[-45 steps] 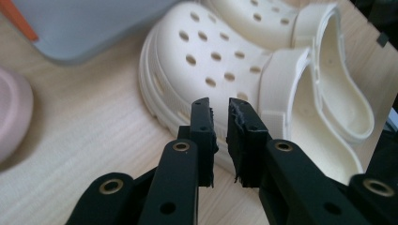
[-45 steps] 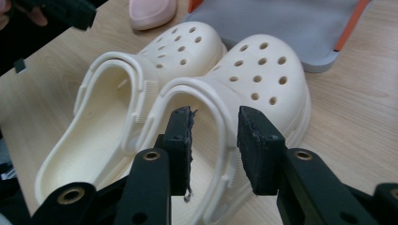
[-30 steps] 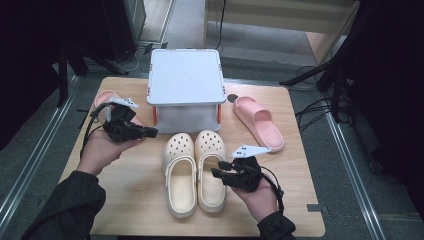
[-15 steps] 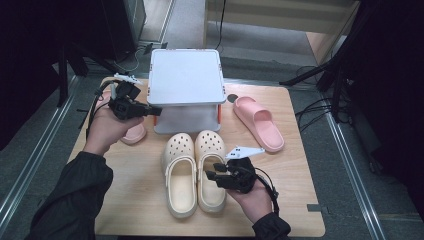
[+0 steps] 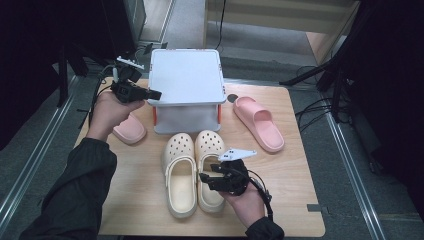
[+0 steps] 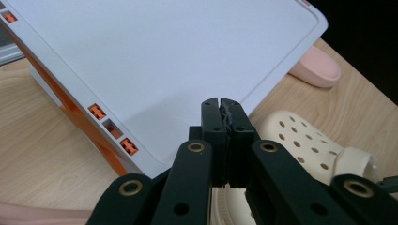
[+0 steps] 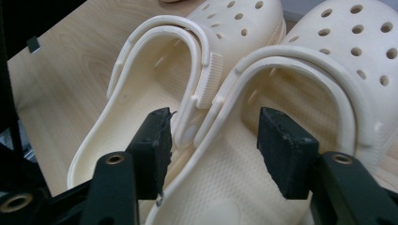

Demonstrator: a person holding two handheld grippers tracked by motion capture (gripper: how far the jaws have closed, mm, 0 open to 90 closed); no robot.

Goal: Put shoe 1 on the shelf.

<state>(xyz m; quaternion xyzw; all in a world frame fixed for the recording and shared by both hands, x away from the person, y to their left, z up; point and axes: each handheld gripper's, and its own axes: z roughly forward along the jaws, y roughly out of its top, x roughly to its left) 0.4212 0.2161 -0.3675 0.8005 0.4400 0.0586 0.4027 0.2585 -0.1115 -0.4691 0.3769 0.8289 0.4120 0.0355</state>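
Two cream clogs sit side by side at the table's middle, the left clog (image 5: 178,172) and the right clog (image 5: 210,147). My right gripper (image 5: 205,178) hovers over their heels. In the right gripper view its jaws (image 7: 213,140) have just been opening and stand open; between them lie the left clog's strap pivot (image 7: 187,133) and the right clog's inner wall (image 7: 225,117), neither of them pressed. My left gripper (image 5: 152,93) is shut on nothing, lifted beside the left edge of the white lidded box (image 5: 185,75). In its own view the shut fingertips (image 6: 220,105) point over the lid (image 6: 164,61).
One pink slide (image 5: 257,122) lies right of the box, the other (image 5: 129,130) on the left under my left forearm. The box has orange clips (image 6: 96,111) along its side. Bare wood (image 5: 295,200) lies at the front right.
My left gripper rose and moved away from me to the box's left edge, uncovering the left pink slide. The right gripper's jaws spread wider over the clogs; that hand stayed put.
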